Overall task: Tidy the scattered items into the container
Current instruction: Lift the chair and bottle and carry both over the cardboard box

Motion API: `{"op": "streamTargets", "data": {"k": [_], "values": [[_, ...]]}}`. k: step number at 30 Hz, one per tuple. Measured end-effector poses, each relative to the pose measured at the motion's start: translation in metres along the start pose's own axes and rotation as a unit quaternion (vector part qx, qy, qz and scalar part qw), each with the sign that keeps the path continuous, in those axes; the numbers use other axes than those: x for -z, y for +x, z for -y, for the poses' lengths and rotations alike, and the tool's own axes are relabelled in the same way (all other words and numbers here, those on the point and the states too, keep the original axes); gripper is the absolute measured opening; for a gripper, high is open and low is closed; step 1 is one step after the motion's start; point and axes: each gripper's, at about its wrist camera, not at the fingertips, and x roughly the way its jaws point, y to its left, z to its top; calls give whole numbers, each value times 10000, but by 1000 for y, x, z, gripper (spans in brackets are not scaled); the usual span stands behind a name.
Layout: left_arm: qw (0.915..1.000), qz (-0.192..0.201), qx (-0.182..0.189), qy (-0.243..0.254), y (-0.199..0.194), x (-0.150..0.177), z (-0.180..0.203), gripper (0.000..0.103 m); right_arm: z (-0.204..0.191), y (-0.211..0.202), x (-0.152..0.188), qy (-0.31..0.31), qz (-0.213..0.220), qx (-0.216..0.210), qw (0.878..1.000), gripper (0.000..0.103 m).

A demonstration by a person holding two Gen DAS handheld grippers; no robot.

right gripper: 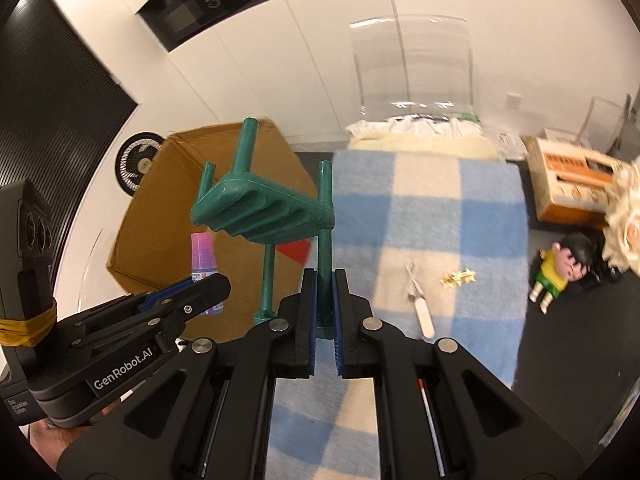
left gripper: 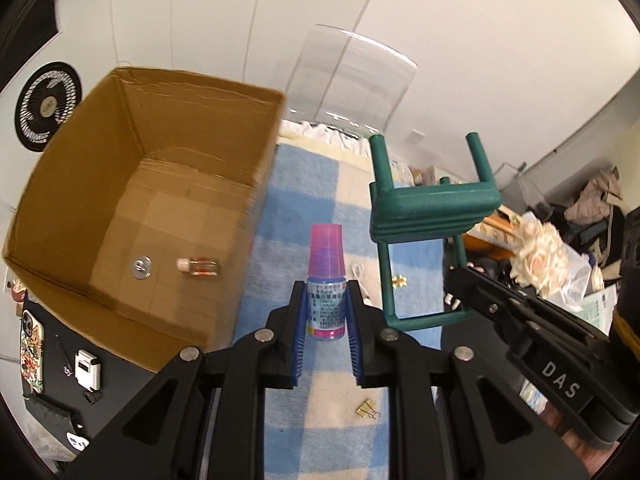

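My left gripper is shut on a small bottle with a pink cap, held in the air just right of the open cardboard box. The box holds a small glass vial and a round metal piece. My right gripper is shut on one leg of a green plastic rack, held up beside the box. The rack also shows in the left wrist view, with the right gripper beside it. The bottle and left gripper show in the right wrist view.
A blue and cream checked cloth lies on the dark table. On it lie a white cable piece, gold stars and gold binder clips. A doll, an orange box, a phone and a fan lie around.
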Motion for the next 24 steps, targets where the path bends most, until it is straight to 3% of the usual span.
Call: {"op": "streamTargets", "data": {"k": [8,16,24], "values": [[9990,253,-21,-355,-25,-11,-46,18,-54,9,-23,-506,9,-217,9985,6],[9962,577,-267,-599,-47,-17,-89,18,-98,29,-36,-734,-109,-378,9965,6],[9944,452,-393,-868,-43,-21,-123,18,-127,55,-40,-945,-320,-453,9940,6]]}}
